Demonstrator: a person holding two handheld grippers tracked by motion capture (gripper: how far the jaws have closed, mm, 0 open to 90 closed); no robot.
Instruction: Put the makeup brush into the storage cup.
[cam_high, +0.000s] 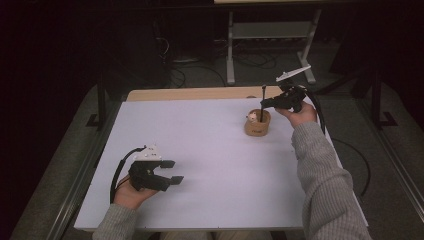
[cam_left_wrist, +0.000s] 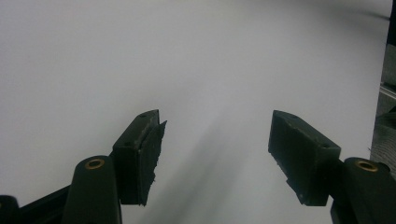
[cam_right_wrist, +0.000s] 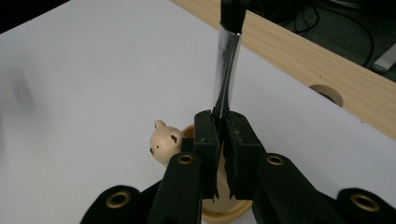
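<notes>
High view, right side: your right tool (cam_high: 263, 104) sits at the far right of the white table (cam_high: 210, 150), clamped on a thin black brush (cam_high: 263, 100) that stands upright over a tan wooden cup (cam_high: 257, 126).
High view, left side: your left tool (cam_high: 170, 171) rests near the left edge, well apart from the cup, its jaws spread and nothing between them.
Left gripper view: your left tool (cam_left_wrist: 215, 154) stands wide over bare white table (cam_left_wrist: 187, 56); no object lies between or ahead of the jaws.
Right gripper view: your right tool (cam_right_wrist: 223, 140) grips the brush (cam_right_wrist: 228, 60) low on its shaft, silver ferrule and dark bristles pointing up. The cup (cam_right_wrist: 224, 212) lies directly below, with a small bear-faced figure (cam_right_wrist: 166, 143) at its rim.
Doing the step well: it looks like you are setting the brush into the cup. Keep it upright, lower it straight down, steer clear of the figure, and let go only once the end is seated.
What differs: the high view alone gives both tools' spacing; the right gripper view alone gives the ferrule and the figure's face.
</notes>
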